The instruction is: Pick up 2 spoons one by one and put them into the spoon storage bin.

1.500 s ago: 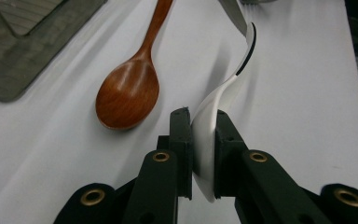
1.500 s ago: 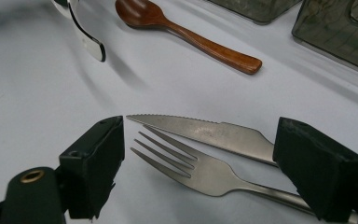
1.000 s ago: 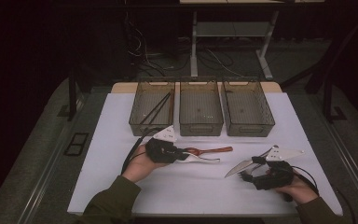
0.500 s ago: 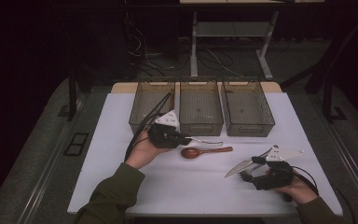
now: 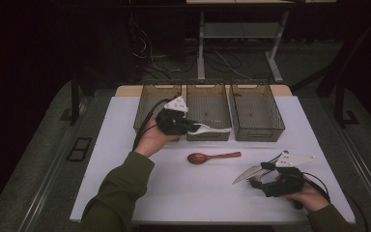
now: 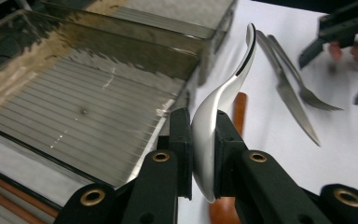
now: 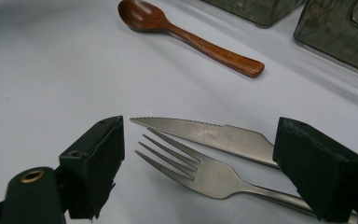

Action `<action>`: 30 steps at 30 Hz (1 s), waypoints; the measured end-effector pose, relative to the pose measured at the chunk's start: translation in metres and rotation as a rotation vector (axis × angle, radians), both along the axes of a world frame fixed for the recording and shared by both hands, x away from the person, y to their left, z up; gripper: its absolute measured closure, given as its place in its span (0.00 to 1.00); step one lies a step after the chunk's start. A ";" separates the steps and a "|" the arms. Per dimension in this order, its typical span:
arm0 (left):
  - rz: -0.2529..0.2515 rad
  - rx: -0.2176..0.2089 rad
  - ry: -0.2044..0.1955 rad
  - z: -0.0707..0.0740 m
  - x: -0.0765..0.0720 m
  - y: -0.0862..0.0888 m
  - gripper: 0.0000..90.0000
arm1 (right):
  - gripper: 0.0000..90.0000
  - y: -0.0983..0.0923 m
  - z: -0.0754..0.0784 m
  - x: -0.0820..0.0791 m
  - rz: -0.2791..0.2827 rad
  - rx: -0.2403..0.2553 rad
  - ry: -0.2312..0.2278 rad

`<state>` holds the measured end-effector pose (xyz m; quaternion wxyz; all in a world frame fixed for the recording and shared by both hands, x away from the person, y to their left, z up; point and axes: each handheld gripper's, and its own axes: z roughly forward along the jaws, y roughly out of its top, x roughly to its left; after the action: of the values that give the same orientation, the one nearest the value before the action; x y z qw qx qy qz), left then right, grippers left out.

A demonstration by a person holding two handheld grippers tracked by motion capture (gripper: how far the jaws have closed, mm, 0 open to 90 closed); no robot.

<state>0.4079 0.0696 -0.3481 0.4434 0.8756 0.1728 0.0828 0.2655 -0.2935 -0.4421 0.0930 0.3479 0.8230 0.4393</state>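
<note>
My left gripper [image 5: 189, 125] is shut on a pale metal spoon [image 5: 215, 129] and holds it above the front wall of the middle bin [image 5: 207, 137]. In the left gripper view the black pads pinch the spoon [image 6: 220, 100] by its bowl, and its handle points away over the white table. A brown wooden spoon [image 5: 212, 156] lies on the table in front of the bins. My right gripper [image 5: 260, 175] rests low at the front right, open, its jaws standing either side of a steel knife [image 7: 205, 133] and a fork [image 7: 200, 173] that lie side by side.
Three smoky clear bins stand in a row at the back: left [image 5: 145, 108], middle, and right [image 5: 256, 133]. The white table top [image 5: 183, 193] ends at a front edge near the person's sleeves. Dark floor and desk legs lie beyond.
My left gripper has lifted the metal spoon and carried it away from the wooden spoon, back toward the middle bin. The right gripper has kept still over the knife and fork.
</note>
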 end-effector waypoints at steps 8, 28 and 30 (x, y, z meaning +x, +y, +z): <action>0.054 0.006 -0.007 -0.002 0.028 -0.004 0.89 | 0.18 0.000 0.000 0.000 0.001 0.002 0.001; 0.101 0.118 0.071 -0.028 0.060 -0.025 0.89 | 0.18 -0.001 0.000 -0.001 -0.005 0.010 0.002; 0.104 0.131 0.075 -0.031 0.061 -0.026 0.89 | 0.18 -0.001 0.001 -0.001 -0.003 0.012 0.002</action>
<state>0.4686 0.0431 -0.3792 0.3735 0.8950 0.2289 0.0841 0.2648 -0.2944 -0.4415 0.0906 0.3500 0.8199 0.4439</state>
